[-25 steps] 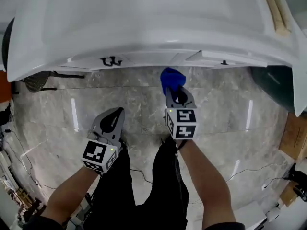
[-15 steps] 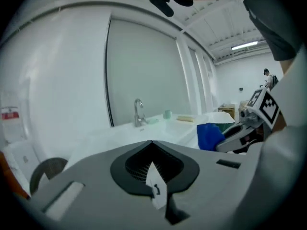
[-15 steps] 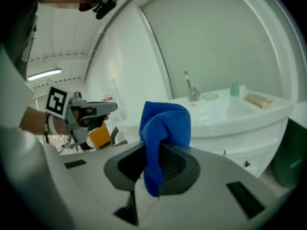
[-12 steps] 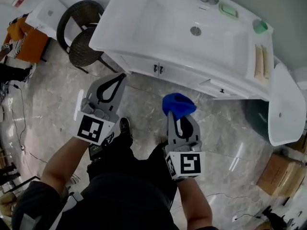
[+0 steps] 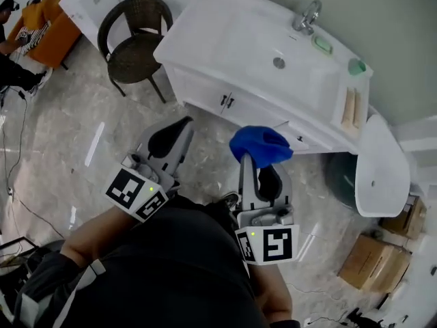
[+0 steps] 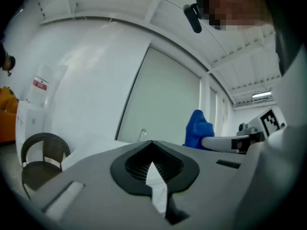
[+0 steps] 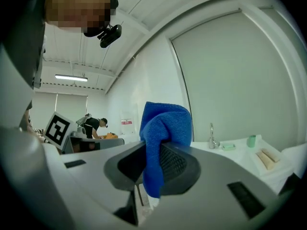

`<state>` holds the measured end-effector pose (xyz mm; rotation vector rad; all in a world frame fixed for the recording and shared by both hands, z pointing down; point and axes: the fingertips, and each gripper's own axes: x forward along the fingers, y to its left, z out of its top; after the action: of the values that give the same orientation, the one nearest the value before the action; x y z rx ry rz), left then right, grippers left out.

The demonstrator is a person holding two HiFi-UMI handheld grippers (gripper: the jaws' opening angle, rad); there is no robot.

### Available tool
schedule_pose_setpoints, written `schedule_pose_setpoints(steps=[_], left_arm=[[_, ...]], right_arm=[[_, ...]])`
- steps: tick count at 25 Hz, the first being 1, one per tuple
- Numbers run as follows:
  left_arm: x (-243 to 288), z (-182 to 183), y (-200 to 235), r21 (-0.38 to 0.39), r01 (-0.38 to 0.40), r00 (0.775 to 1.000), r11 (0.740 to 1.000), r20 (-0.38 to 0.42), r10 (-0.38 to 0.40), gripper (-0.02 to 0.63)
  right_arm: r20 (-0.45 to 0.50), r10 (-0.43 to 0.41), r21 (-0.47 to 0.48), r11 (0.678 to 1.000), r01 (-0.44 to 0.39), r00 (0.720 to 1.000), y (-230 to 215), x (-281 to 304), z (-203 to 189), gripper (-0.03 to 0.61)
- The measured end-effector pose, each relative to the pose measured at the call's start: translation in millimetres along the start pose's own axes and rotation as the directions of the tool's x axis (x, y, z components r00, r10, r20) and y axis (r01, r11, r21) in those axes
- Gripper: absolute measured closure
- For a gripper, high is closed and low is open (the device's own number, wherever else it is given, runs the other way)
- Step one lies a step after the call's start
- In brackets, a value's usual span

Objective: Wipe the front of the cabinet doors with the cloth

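Two grippers are held out in front of the body on forward-reaching arms. The left gripper point(image 5: 179, 127) is angled to the right, its jaws pressed together with nothing between them. The right gripper point(image 5: 257, 168) is pointed ahead, its jaws clamped on a cloth point(image 5: 260, 145).

Ahead, counter point(image 5: 205, 29) atop cabinet doors point(image 5: 225, 101), with chair point(image 5: 133, 43) just left of it and boxes point(image 5: 372, 262) well off to the right on the floor point(image 5: 68, 149). On the counter, tap point(image 5: 307, 16) behind the basin point(image 5: 256, 57), soap dish point(image 5: 322, 44) just right of the tap, cup point(image 5: 356, 66) farther right. In front of the doors and apart from them, left gripper point(image 5: 179, 125) and right gripper point(image 5: 257, 158) side by side, cloth point(image 5: 261, 145) between the right one's jaws, on the doors' side.
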<state>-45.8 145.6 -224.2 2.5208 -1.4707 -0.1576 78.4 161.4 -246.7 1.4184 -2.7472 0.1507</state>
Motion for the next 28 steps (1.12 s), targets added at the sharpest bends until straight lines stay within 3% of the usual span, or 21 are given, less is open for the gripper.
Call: schedule_pose_setpoints(steps=[3,12,19,28], left_arm=[[-8.2,16.1,-23.7,0.035,0.093,0.995,0.995,0.02,-0.094,0.615],[-12.9,32.1,-56.5,0.15,0.239,0.97,0.959,0.015,-0.244,0.615],[0.2,42.8,-62.1,0.177,0.267,0.962,0.947,0.017,-0.274,0.615],[9.1,49.6,-47.2,0.123,0.211,0.975,0.97,0.037,-0.217,0.615]], right_arm=[[0.048,-0.029,-0.02,0.999,0.03,0.998,7.1,-4.2,19.6,0.518],[0.098,-0.099,-0.006,0.995,0.1,0.99,8.4,-5.5,34.9,0.518],[0.119,-0.086,-0.018,0.996,0.089,0.989,6.0,-5.0,45.1,0.518],[0.076,-0.047,-0.033,0.998,0.049,0.996,5.4,2.3,47.2,0.518]])
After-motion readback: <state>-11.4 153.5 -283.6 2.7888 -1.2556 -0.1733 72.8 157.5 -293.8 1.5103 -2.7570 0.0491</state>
